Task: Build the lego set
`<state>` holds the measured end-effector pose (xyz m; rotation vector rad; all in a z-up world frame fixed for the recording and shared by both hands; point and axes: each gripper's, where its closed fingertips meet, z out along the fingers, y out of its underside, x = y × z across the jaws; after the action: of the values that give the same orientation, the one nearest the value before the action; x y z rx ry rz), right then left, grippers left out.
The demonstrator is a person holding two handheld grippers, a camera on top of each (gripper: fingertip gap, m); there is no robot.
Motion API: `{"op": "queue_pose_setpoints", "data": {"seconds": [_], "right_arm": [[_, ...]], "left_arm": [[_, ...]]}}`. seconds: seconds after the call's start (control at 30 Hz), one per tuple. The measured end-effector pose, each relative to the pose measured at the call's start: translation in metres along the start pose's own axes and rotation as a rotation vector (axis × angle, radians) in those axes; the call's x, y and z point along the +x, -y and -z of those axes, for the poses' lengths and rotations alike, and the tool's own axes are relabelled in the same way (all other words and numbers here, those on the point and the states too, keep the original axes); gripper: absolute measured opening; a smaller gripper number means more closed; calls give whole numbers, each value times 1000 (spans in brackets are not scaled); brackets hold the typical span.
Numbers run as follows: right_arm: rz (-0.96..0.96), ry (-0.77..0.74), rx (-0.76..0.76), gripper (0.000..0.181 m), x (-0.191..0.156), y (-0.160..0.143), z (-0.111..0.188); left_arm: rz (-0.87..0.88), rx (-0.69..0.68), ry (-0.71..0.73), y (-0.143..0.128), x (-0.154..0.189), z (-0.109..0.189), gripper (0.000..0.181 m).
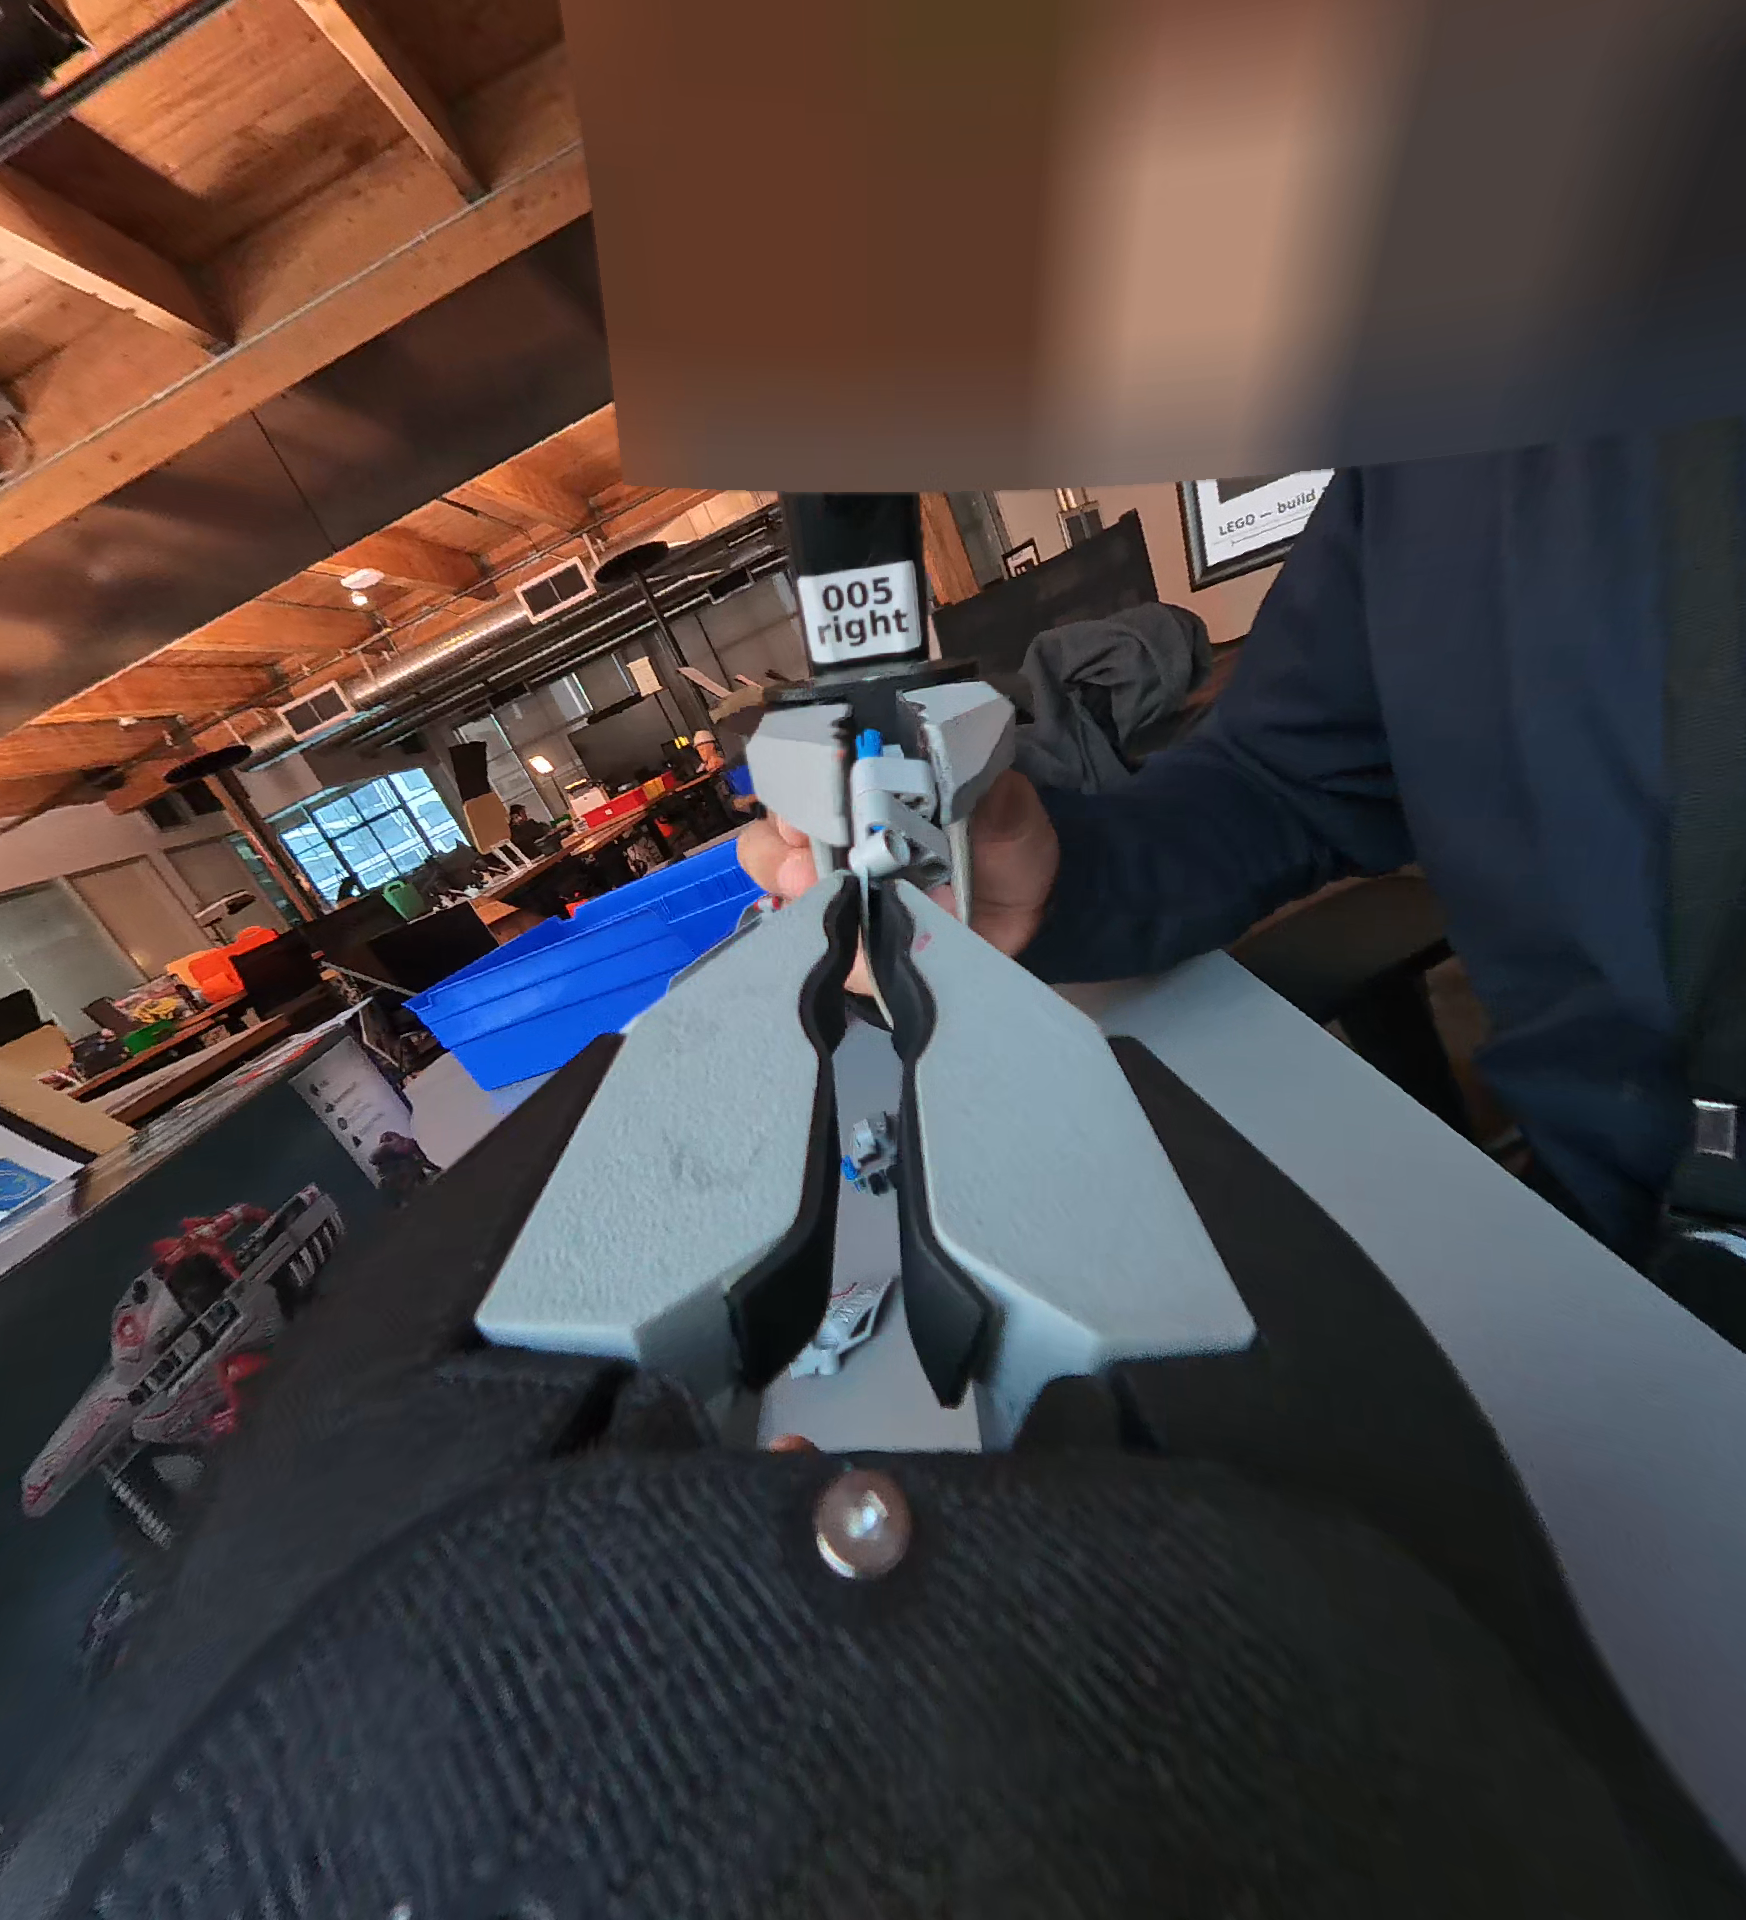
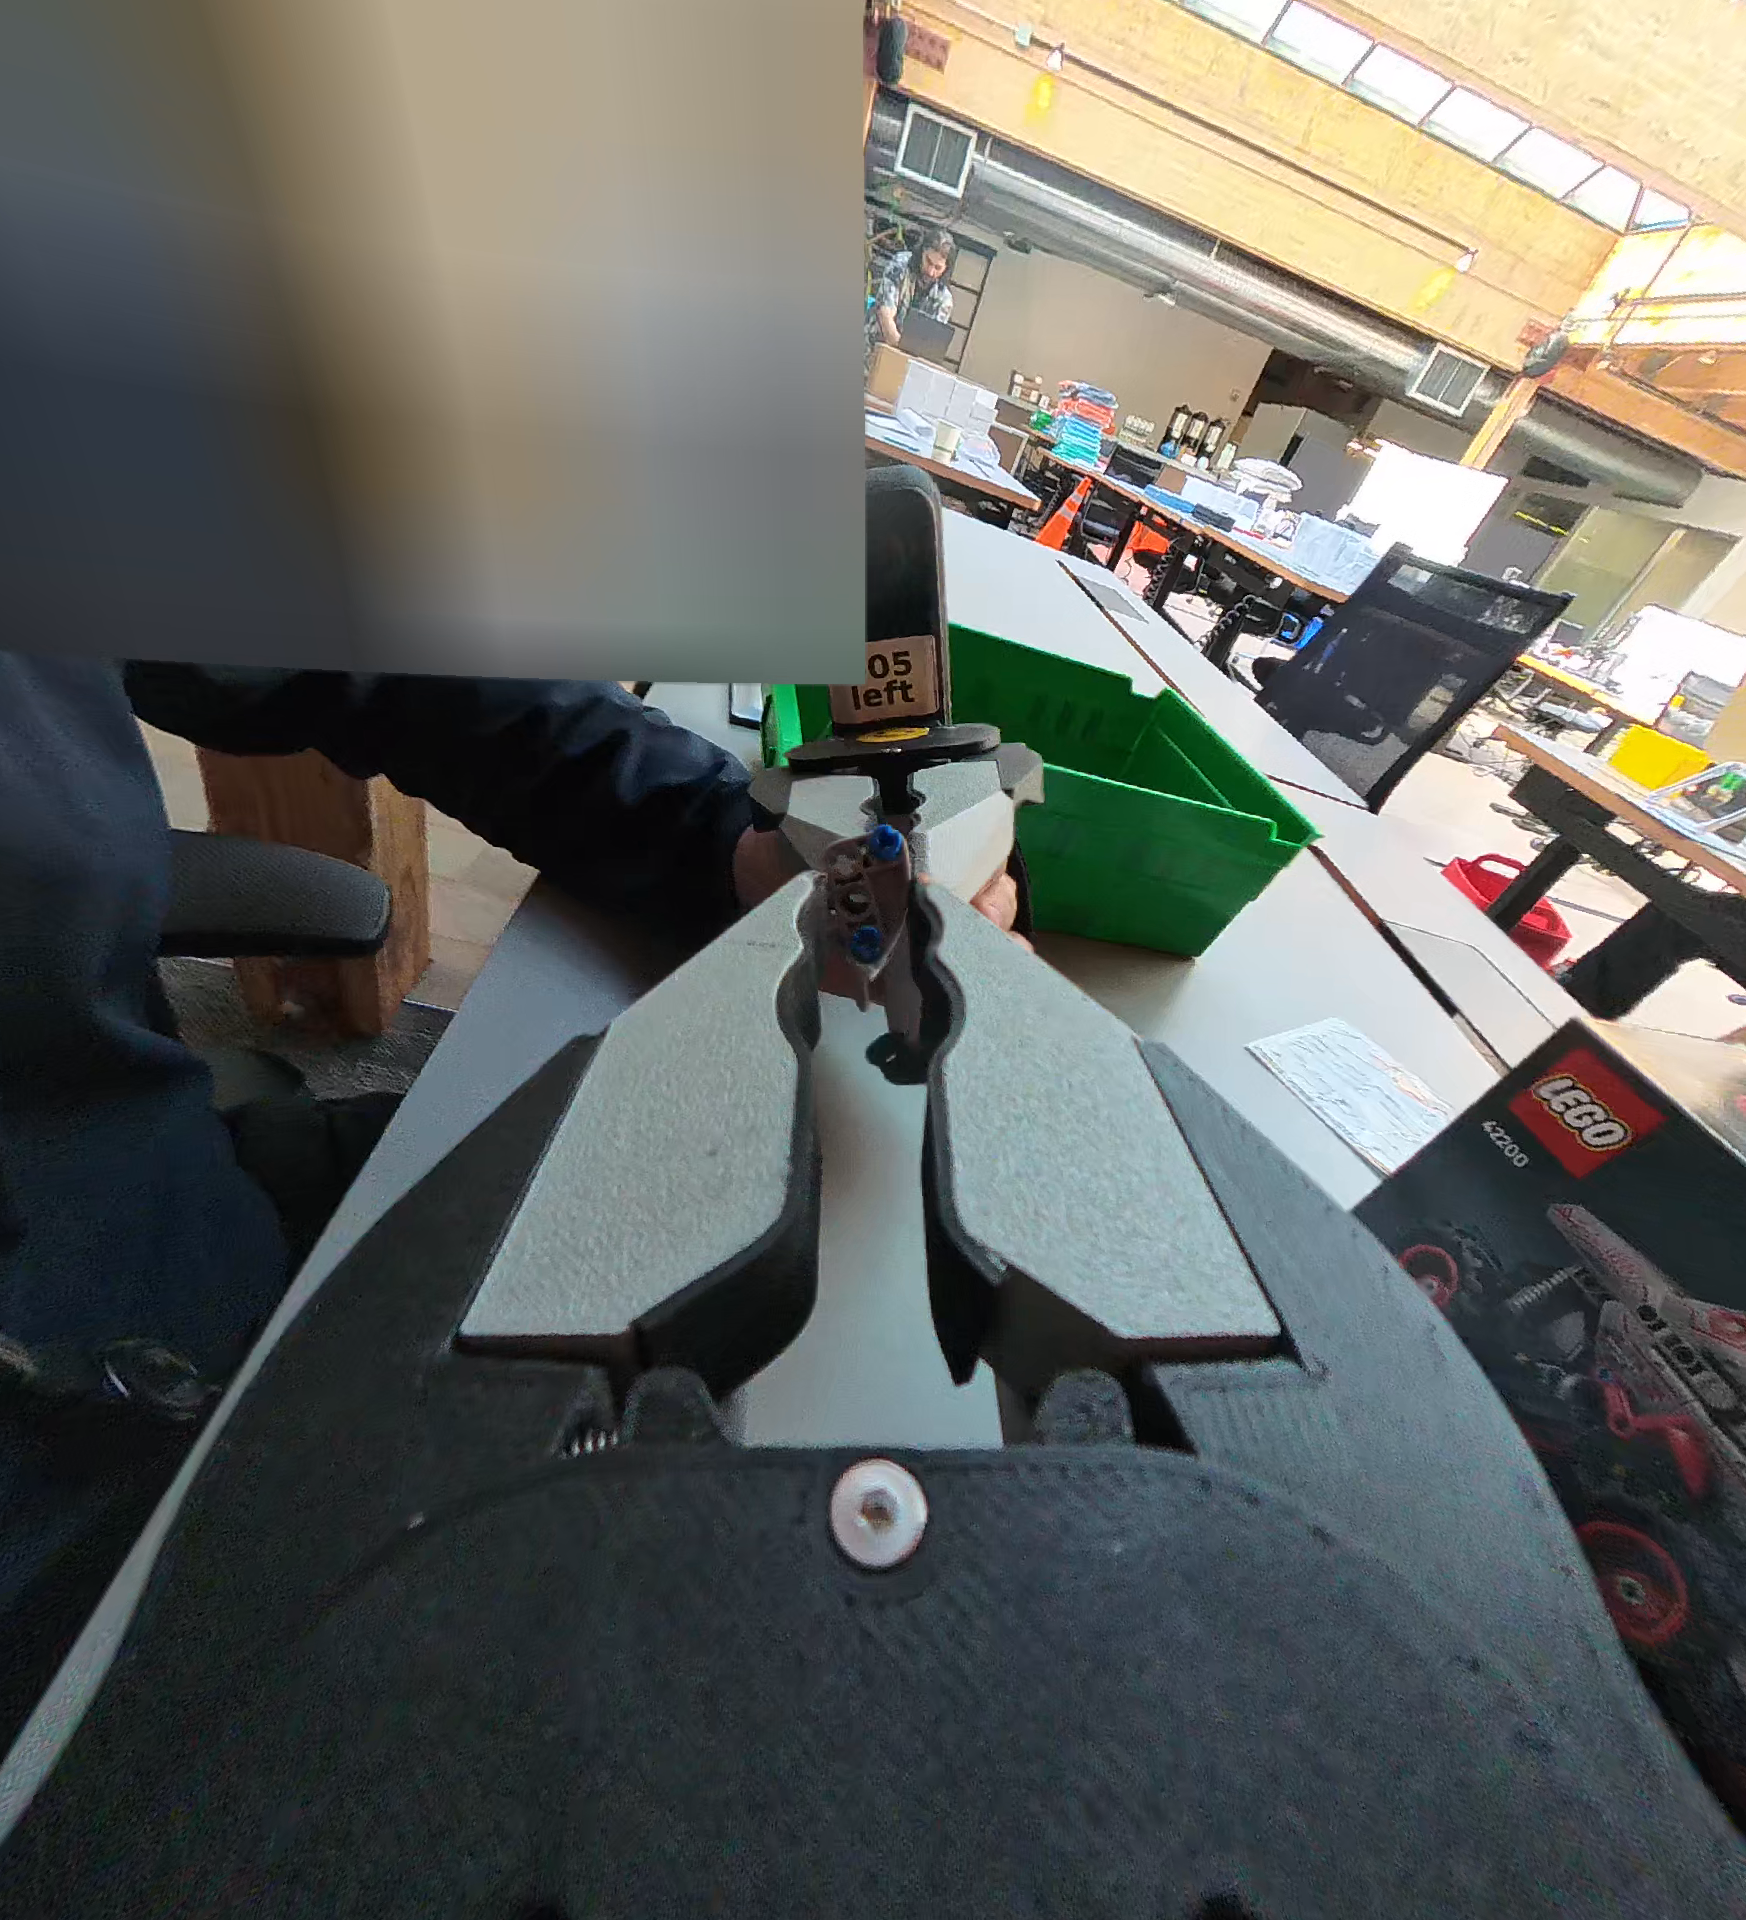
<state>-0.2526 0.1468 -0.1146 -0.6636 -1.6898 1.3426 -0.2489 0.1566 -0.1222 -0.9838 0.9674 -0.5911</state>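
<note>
Item: small grey lego assembly with blue pins, held in the air above the table, pinched from both sides by left gripper and right gripper, both clamped on it. Risk: a twist or uneven squeeze may pop it loose; loose pieces below.

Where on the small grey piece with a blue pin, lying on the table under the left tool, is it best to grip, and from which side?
Probably the grey body of the small grey piece, across its narrow width, coming straight down: it lies flat on the table, so only its sides are free. Leave the blue pin clear for joining.
</note>
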Motion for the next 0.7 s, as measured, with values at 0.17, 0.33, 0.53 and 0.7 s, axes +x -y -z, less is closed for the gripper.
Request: {"op": "queue_pose_setpoints", "data": {"seconds": [0.17, 0.33, 0.53, 0.7], "right_arm": [[40, -50, -15, 12, 4, -2, -1], [66, -78, -48, 12, 10, -6, 0], [47, -107, -56, 16, 23, -7, 9], [54, -111, -68, 13, 24, -10, 9]], "left_arm": [[27, 6, 14, -1, -4, 1, 0], [64, -18, 28, -7, -8, 2, 0], [116, 6, 53, -5, -15, 6, 0], [126, 16, 55, -2, -16, 8, 1]]}}
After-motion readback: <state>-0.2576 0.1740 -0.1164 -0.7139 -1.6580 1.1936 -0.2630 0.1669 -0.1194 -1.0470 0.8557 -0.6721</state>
